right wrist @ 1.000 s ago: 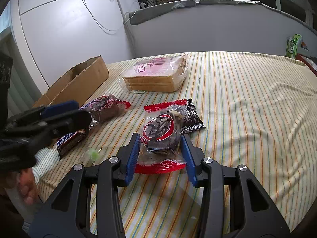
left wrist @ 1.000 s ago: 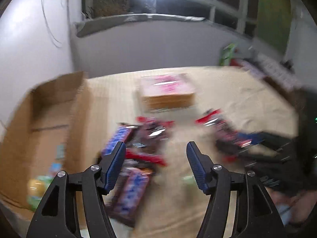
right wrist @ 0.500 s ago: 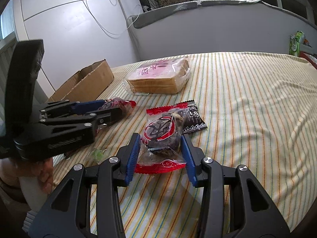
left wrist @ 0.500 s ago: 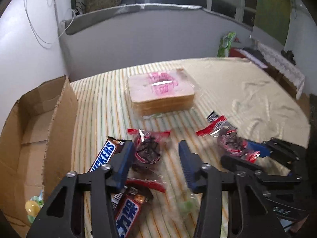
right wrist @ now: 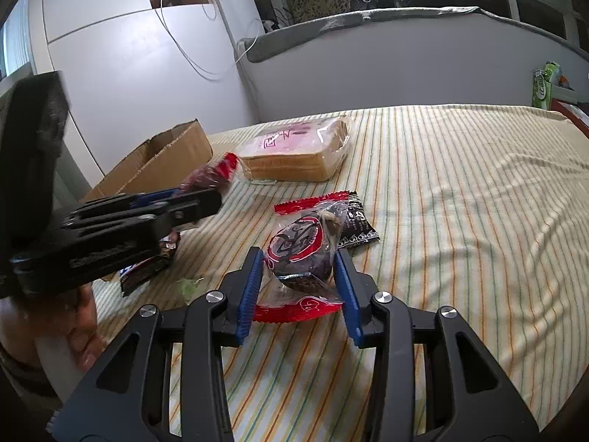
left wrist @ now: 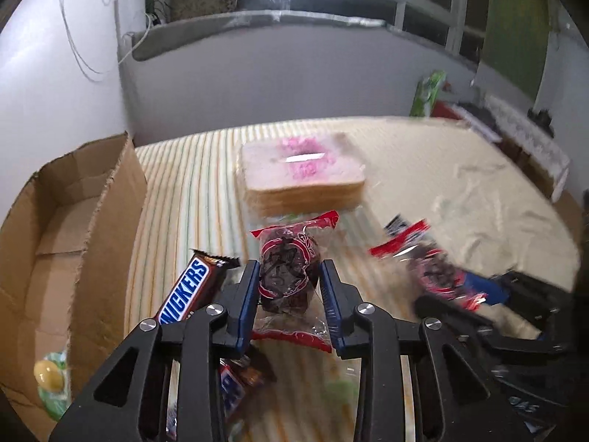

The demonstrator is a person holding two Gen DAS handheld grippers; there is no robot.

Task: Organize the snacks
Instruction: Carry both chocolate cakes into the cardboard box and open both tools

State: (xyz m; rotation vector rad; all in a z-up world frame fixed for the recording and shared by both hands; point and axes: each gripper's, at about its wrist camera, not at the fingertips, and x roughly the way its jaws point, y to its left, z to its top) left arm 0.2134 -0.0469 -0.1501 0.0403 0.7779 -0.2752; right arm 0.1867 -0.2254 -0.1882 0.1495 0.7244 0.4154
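My left gripper [left wrist: 289, 287] is shut on a red-wrapped dark cake packet [left wrist: 287, 269] and holds it above the striped cloth. It shows from the side in the right wrist view [right wrist: 191, 195], with the packet [right wrist: 211, 175] at its tips. My right gripper [right wrist: 300, 276] is shut on a second red-wrapped cake packet [right wrist: 303, 246]; it also shows in the left wrist view [left wrist: 434, 272]. A Snickers bar [left wrist: 187, 289] lies left of the left gripper. A bagged bread loaf [right wrist: 294, 151] lies farther back.
An open cardboard box [left wrist: 73, 228] stands at the left, with a yellow-green sweet [left wrist: 49, 379] inside. More Snickers bars [right wrist: 147, 265] lie under the left gripper. A small black sachet [right wrist: 355, 224] lies behind the right packet. A green packet [right wrist: 545, 84] stands far right.
My left gripper has closed on the cake packet and lifted it off the cloth. The right gripper still holds its packet and has barely moved.
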